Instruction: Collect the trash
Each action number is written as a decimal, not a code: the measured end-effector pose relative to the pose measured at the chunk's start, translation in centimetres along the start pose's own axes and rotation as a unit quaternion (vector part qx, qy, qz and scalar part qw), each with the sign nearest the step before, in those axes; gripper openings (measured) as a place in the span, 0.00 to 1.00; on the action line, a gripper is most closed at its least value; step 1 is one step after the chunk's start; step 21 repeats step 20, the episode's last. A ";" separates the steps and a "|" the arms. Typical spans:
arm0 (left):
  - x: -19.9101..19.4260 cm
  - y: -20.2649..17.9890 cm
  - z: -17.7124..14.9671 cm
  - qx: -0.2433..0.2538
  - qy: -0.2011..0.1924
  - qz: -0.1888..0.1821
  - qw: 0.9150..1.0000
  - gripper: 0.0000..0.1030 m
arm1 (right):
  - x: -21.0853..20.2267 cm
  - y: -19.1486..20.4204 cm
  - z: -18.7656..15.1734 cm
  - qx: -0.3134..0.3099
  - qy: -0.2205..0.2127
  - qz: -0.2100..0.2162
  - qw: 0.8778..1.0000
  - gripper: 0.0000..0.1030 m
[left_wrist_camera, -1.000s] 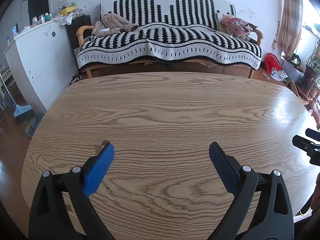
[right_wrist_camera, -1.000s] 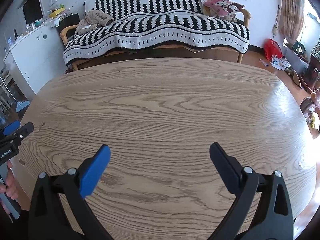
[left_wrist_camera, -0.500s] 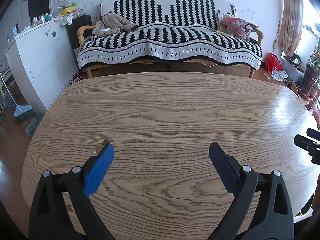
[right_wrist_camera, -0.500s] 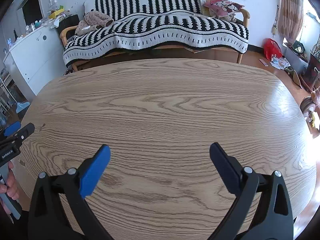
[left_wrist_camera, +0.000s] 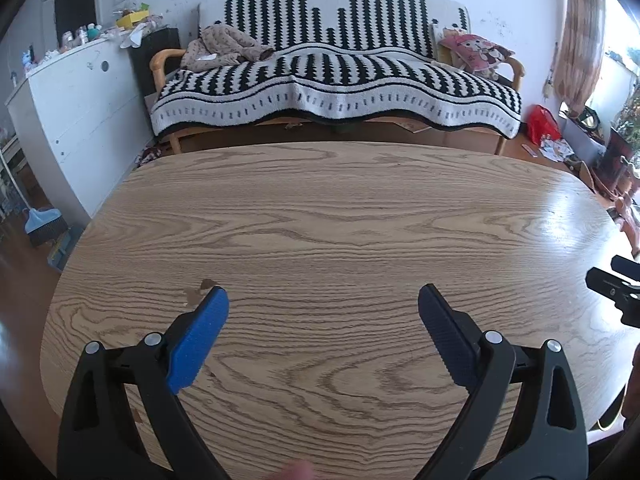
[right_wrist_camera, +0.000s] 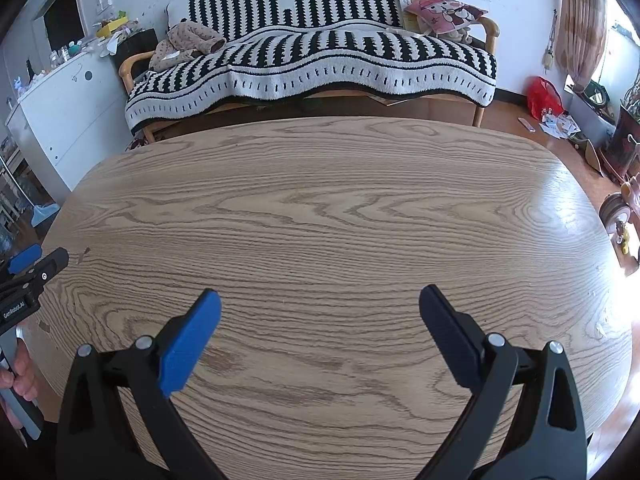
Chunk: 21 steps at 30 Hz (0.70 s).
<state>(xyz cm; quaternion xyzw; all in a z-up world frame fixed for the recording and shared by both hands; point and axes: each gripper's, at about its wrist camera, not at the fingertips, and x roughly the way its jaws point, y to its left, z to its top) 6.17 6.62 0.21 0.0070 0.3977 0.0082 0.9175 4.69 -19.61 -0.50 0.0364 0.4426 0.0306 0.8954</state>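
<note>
My left gripper (left_wrist_camera: 323,295) is open and empty above the near part of an oval wooden table (left_wrist_camera: 340,208). My right gripper (right_wrist_camera: 320,300) is open and empty above the same table (right_wrist_camera: 320,200). No piece of trash shows on the tabletop, only small chipped marks (left_wrist_camera: 198,290) by the left finger. Each gripper shows at the edge of the other's view: the right one at the right edge (left_wrist_camera: 616,284) of the left wrist view, the left one at the left edge (right_wrist_camera: 28,272) of the right wrist view.
A sofa with a black-and-white striped blanket (left_wrist_camera: 332,76) stands behind the table. A white cabinet (left_wrist_camera: 72,108) is at the left. A red bag (left_wrist_camera: 542,122) and scattered papers (left_wrist_camera: 554,146) lie on the floor at the right.
Both views have shifted only slightly; the grippers stay open over the table.
</note>
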 end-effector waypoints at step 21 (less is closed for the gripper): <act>0.1 0.1 -0.2 -0.004 0.003 0.000 1.000 0.91 | 0.2 -0.1 0.4 0.005 -0.001 -0.003 1.000 0.93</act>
